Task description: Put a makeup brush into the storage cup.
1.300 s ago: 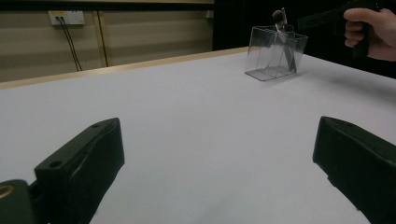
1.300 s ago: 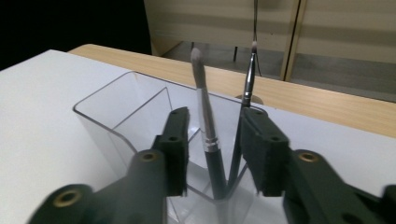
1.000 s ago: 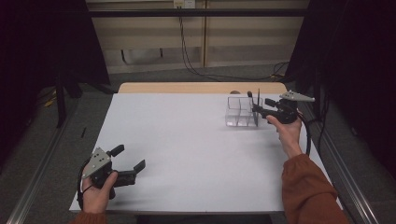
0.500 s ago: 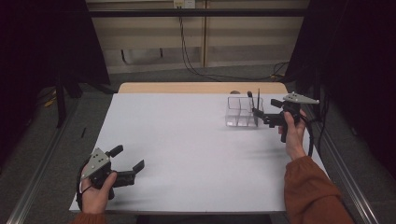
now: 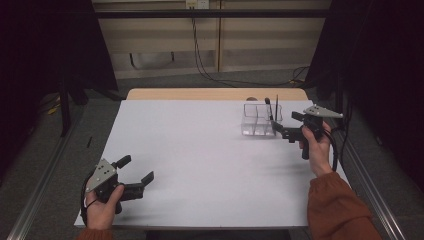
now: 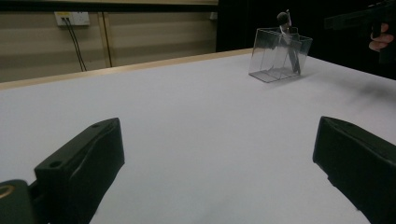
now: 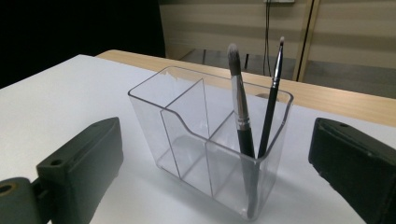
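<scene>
A clear plastic organizer point(image 5: 256, 121) with several compartments stands at the table's far right. Two makeup brushes, a thick one point(image 7: 240, 112) and a thin one point(image 7: 272, 98), lean upright in its right-hand compartment point(image 7: 247, 172). My right gripper point(image 5: 285, 123) hovers just right of the organizer and points at it. It is open; its jaws have just been opening, and nothing is gripped between them. My left gripper point(image 5: 136, 168) rests open and empty near the front left corner. From there the organizer point(image 6: 279, 53) shows far off.
The white table top point(image 5: 200, 150) has a wooden strip point(image 5: 210, 94) along its far edge. Metal rails point(image 5: 40, 190) run along both sides of the table. Cables point(image 5: 200, 45) hang down the back wall.
My right gripper has drawn back a little to the right, away from the organizer, and its jaws stand wider. The left gripper has not moved.
</scene>
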`<action>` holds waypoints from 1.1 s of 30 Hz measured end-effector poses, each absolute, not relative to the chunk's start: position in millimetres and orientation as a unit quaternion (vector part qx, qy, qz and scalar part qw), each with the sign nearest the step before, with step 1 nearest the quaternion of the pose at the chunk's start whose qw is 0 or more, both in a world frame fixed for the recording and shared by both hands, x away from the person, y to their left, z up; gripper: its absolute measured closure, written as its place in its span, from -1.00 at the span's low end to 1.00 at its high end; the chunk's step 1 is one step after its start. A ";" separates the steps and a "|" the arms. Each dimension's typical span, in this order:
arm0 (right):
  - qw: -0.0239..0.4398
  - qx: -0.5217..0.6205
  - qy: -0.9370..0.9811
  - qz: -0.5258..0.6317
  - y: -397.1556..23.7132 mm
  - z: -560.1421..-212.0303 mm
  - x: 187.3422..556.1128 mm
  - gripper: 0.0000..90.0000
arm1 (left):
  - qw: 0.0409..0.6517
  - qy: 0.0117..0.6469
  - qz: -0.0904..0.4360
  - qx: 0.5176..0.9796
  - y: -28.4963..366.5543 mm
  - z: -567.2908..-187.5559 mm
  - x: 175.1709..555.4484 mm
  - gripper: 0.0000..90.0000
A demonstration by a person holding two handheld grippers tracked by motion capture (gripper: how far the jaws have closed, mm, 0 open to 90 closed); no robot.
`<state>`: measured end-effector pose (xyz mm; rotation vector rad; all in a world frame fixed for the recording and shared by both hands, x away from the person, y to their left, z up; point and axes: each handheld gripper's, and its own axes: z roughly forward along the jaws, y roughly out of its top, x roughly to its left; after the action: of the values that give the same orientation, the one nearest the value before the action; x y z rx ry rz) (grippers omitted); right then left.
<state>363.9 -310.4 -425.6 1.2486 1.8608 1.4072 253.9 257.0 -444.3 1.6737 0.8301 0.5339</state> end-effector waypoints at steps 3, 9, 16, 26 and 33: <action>0.242 0.458 0.685 0.513 -309.6 -426.4 358.0 -0.94 | 0.565 0.351 0.227 0.711 257.5 -444.0 253.7 -0.95; 0.262 0.448 0.683 0.514 -308.0 -427.6 346.7 -0.95 | 0.565 0.350 0.228 0.711 256.9 -443.5 253.3 -0.95; 0.261 0.442 0.687 0.515 -305.4 -431.5 335.3 -0.95 | 0.567 0.351 0.229 0.709 257.4 -443.1 252.5 -0.95; 0.263 0.440 0.686 0.516 -306.9 -433.7 312.4 -0.96 | 0.569 0.352 0.230 0.707 257.5 -442.9 250.8 -0.95; 0.268 0.442 0.685 0.513 -309.8 -436.1 293.6 -0.99 | 0.570 0.357 0.233 0.703 259.2 -441.0 246.2 -0.95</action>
<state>293.6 -309.8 -436.1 1.1923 1.8488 1.3855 246.2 259.2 -441.0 1.6492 0.8371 0.5461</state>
